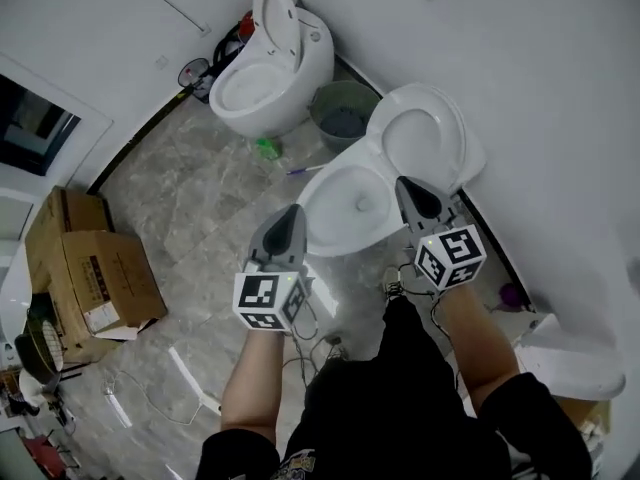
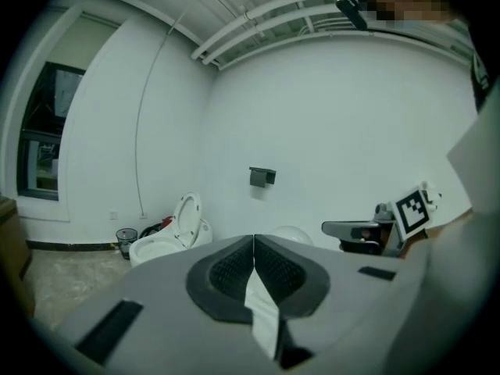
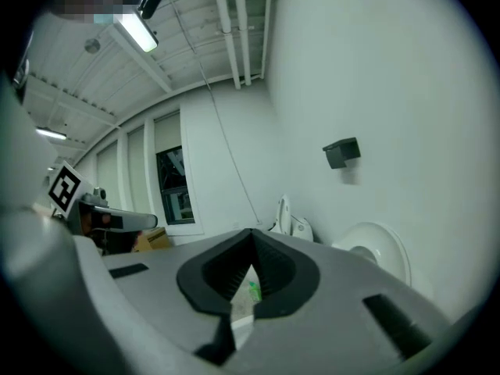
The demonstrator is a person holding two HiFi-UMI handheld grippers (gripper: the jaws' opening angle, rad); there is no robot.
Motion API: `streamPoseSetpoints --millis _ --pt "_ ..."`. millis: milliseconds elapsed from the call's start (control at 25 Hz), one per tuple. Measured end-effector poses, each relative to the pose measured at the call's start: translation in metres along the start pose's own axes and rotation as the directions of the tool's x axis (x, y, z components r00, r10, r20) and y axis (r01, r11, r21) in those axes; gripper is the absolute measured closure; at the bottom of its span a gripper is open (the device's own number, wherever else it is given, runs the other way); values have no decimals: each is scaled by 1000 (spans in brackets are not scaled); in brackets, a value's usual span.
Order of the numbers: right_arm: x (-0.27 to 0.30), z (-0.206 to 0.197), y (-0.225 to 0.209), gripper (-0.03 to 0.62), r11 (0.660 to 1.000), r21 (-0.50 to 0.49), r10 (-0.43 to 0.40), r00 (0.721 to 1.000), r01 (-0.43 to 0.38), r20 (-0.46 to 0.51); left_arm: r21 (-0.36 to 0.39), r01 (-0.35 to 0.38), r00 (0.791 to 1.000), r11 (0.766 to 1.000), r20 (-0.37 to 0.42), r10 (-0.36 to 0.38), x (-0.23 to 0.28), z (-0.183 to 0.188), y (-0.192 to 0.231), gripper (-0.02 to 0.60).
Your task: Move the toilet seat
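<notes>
The near white toilet (image 1: 345, 208) stands against the wall with its seat and lid (image 1: 425, 138) raised upright. My left gripper (image 1: 294, 211) hovers over the bowl's left rim, shut and empty. On the other side, my right gripper (image 1: 406, 181) is above the bowl's right rim just below the raised seat, also shut with nothing in it. In the left gripper view the closed jaws (image 2: 254, 239) point at the wall, the raised seat (image 2: 293, 233) just beyond. From the right gripper view the jaws (image 3: 251, 233) meet, with the raised seat (image 3: 380, 248) to their right.
A second white toilet (image 1: 268, 68) with its seat up stands further along the wall, a grey-green bucket (image 1: 343, 114) between the two. Cardboard boxes (image 1: 95, 273) sit at left. A green bottle (image 1: 266, 148) and cables lie on the floor. A dark box (image 2: 262, 176) is on the wall.
</notes>
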State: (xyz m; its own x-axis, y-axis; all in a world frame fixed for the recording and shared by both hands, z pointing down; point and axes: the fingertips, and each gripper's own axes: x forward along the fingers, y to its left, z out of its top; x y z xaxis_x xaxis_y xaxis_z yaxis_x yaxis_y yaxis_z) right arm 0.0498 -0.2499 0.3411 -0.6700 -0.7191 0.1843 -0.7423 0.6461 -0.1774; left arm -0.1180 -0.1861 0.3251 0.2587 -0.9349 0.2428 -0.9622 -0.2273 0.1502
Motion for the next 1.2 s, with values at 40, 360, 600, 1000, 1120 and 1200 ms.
streamPoseSetpoints --millis 40,360,600,1000,1120,1200 --pt "-7 5 23 591 1000 -8 17 1000 -17 10 2 -12 1000 1000 9 12 -23 3 8 575" --pt "-79 43 159 589 998 -57 40 997 -36 72 45 -28 998 999 53 25 -170 26 36 575" --pt "-141 34 192 591 997 -83 17 998 -11 68 79 9 1000 997 -6 -9 -226 9 6 577" --pt "-235 15 171 589 998 -59 28 999 -26 39 41 20 999 999 -50 -18 -262 -23 -92 575" --pt "-271 9 153 589 997 -63 45 999 -44 22 12 2 999 1000 -44 -2 -263 -34 -131 575" --pt "-293 4 143 589 996 -67 56 998 -55 11 -11 -7 999 1000 -34 6 -265 -40 -156 576"
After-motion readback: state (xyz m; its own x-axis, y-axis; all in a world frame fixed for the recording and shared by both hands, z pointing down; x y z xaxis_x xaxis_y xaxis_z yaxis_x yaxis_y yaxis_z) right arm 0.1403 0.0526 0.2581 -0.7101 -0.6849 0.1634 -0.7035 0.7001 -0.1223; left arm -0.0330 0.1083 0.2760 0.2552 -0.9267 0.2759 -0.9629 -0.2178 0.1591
